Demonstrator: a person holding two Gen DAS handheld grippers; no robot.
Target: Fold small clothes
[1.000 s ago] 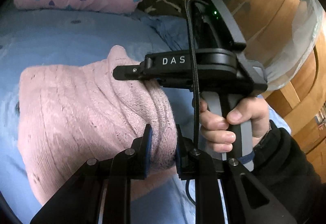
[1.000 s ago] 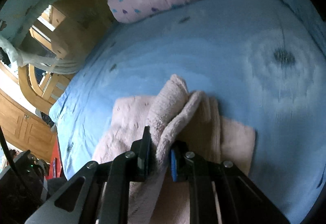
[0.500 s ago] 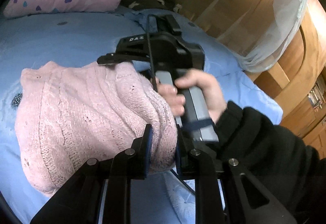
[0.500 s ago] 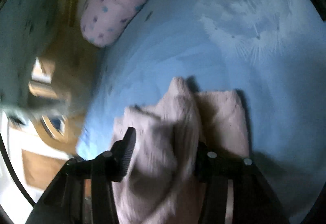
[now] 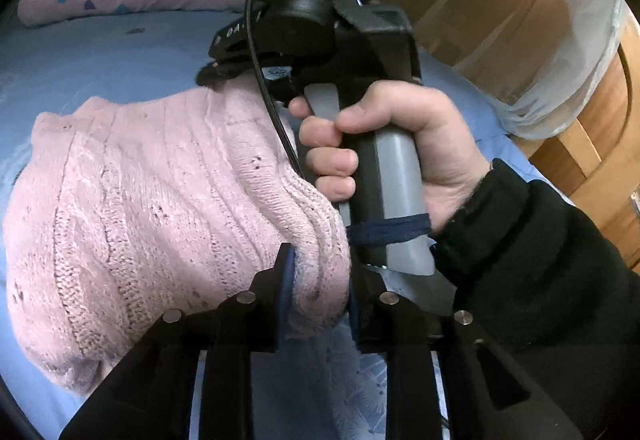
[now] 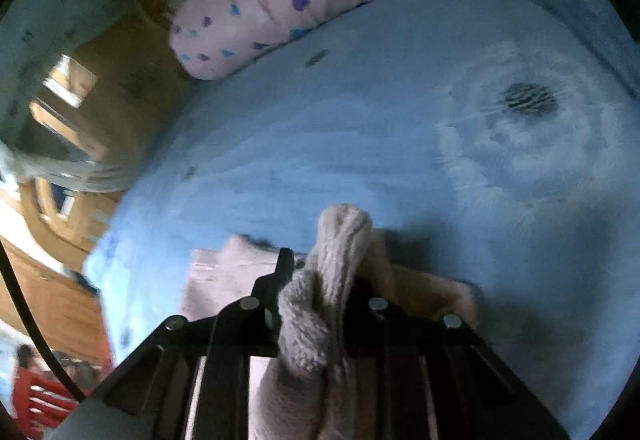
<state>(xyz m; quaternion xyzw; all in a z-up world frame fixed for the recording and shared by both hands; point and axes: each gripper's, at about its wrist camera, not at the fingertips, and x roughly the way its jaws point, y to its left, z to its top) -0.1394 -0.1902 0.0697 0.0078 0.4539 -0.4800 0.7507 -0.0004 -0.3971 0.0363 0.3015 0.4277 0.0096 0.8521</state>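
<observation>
Both tongs, left gripper (image 5: 318,290) and right gripper (image 6: 318,282), are being clamped on the pink cable-knit sweater (image 5: 160,207), probably so its near edge is being carried over evenly above the blue bedsheet (image 6: 320,143).

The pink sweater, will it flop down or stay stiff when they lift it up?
Probably floppy: the pink sweater bunches and sags between the left gripper and right gripper. Its chunky knit likely resists slipping. It looks light and soft, so dropping it on the blue bedsheet shouldn't hurt it.

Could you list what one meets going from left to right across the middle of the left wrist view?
Pink knitted garment → right hand gripping the right gripper's grey handle → black sleeve → wooden furniture.
</observation>
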